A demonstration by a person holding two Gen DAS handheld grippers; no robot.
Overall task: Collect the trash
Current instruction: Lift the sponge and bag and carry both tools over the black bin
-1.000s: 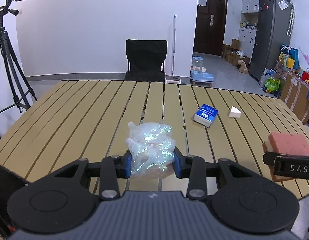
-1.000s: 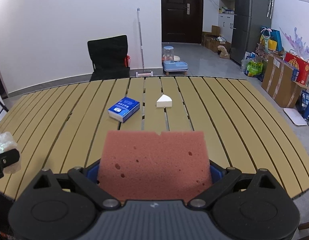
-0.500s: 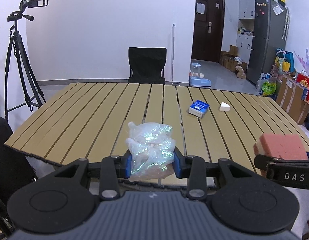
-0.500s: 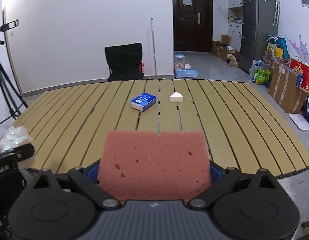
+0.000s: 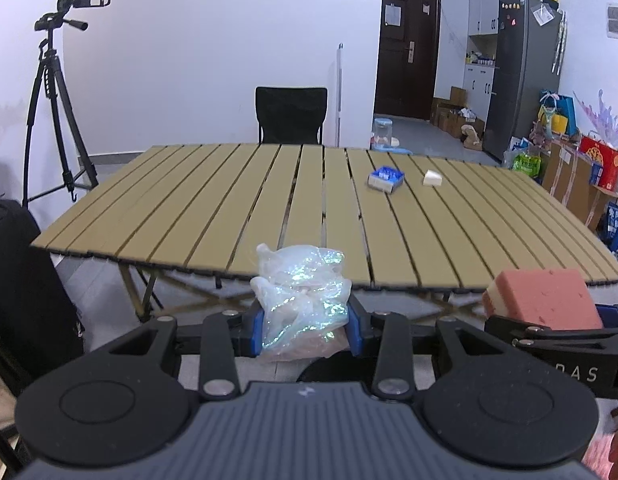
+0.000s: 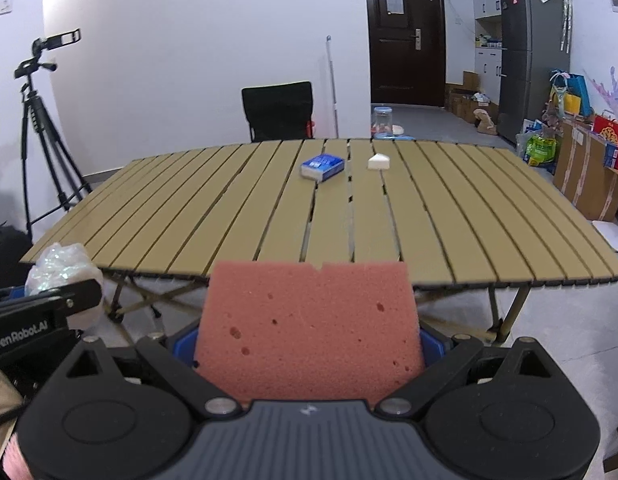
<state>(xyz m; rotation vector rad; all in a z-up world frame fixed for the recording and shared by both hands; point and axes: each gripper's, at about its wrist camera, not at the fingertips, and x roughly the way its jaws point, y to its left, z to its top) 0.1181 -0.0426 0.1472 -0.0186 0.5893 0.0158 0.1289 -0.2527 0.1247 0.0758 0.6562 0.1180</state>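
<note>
Crinkly plastic bag [image 5: 303, 300] clamped in left gripper [image 5: 305, 330]; pink sponge [image 6: 311, 330] clamped in right gripper [image 6: 309, 350], both held off the table's [image 6: 237, 220] near edge. Blue box [image 6: 322, 167] & white wedge [image 6: 380, 161] sit nr far edge.

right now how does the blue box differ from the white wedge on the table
The blue box is blue with white sides; the white wedge is plain white. The box is rectangular and larger; the wedge is triangular and smaller. The box lies left of the wedge. Both rest on the slatted table, apart, ungripped.
</note>
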